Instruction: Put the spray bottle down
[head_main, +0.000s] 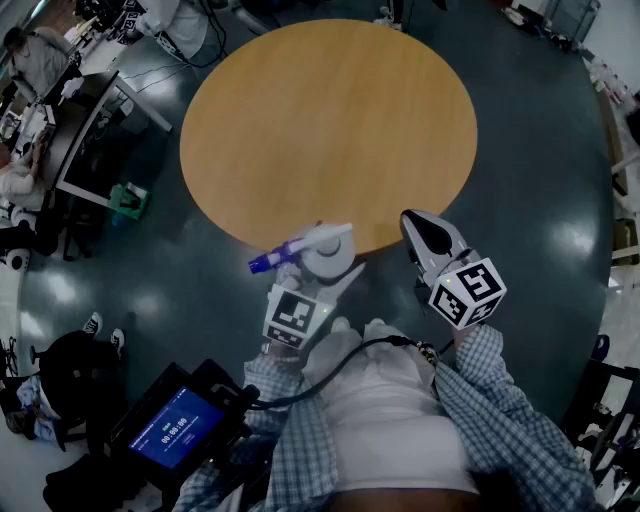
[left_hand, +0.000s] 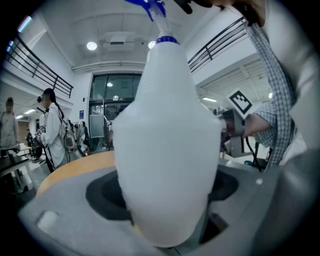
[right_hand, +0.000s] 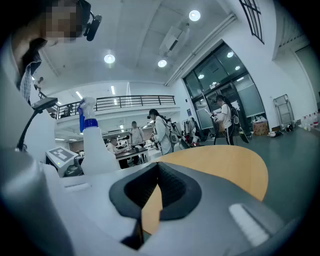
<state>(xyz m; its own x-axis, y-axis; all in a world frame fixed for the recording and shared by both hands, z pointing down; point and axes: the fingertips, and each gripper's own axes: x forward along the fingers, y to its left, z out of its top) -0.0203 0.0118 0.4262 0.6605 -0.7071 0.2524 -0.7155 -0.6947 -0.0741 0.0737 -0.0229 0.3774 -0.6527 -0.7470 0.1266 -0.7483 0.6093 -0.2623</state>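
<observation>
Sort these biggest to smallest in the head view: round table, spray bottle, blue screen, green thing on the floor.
1. round table
2. spray bottle and blue screen: these look alike, and the screen is nearer the camera, so they stay unranked
3. green thing

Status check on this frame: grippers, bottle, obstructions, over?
Left gripper shut on spray bottle, upright, at the table's near edge. Right gripper shut, empty. Nothing on the table in the way.
</observation>
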